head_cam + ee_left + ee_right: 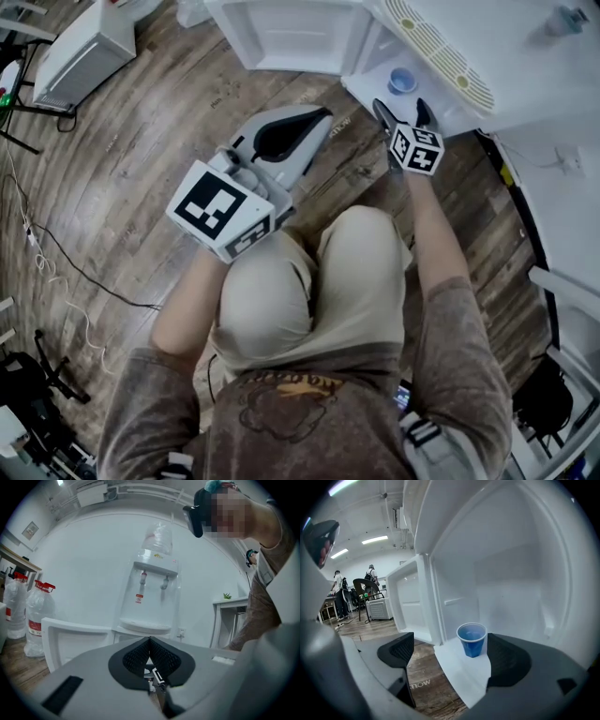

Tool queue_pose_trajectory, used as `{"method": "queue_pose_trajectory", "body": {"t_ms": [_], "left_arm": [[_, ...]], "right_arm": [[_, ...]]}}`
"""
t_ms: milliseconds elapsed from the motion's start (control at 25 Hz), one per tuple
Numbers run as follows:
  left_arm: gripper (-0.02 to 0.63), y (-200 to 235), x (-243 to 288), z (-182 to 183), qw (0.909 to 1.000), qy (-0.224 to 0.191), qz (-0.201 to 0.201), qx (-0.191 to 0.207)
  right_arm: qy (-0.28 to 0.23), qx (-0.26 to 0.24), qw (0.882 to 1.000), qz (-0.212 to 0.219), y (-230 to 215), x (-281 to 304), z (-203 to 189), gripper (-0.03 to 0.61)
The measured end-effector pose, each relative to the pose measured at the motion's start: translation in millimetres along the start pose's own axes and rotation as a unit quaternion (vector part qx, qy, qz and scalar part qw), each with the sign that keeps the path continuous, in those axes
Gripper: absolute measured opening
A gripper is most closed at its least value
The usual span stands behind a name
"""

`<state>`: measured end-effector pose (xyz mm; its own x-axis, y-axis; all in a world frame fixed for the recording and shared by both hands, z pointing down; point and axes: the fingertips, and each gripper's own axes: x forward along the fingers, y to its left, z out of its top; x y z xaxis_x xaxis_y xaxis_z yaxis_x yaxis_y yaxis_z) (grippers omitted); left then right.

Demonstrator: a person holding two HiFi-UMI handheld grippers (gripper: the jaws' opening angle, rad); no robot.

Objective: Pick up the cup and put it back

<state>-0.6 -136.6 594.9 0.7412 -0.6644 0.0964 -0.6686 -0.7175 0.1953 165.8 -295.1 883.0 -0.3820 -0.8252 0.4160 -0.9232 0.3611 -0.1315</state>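
One blue cup point(472, 639) on white shelf point(459, 677) beyond right gripper's point(450, 645) parted fingers; left gripper's point(149, 644) fingers together, empty.

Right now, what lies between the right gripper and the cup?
Only bare white shelf. In the right gripper view the open right gripper faces the blue cup, which stands upright just ahead of the jaws.

A water dispenser point(152, 597) stands against a white wall point(84, 569), two bottles point(40, 616) to its left; a cable point(94, 279) crosses the wood floor point(141, 150)
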Motion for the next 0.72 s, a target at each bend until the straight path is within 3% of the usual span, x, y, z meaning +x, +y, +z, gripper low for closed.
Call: {"method": "queue_pose_trajectory", "body": {"t_ms": [160,440,720], "left_arm": [[0.003,5,4,-5,1.0000,0.005,-0.005,-0.005],[0.003,13,9,-11,0.9997,0.004,-0.015,-0.019],[0.003,20,7,-17,0.9995,0.009,-0.017,-0.026]], "right_arm": [[0.011,0.004,1.000,-0.011,-14,18,-8,0.447],[0.009,0.020,0.999,-0.042,-35,45,-13,0.448],[0.019,-0.004,0.998,-0.065,-57,68,-19,0.448]]}}
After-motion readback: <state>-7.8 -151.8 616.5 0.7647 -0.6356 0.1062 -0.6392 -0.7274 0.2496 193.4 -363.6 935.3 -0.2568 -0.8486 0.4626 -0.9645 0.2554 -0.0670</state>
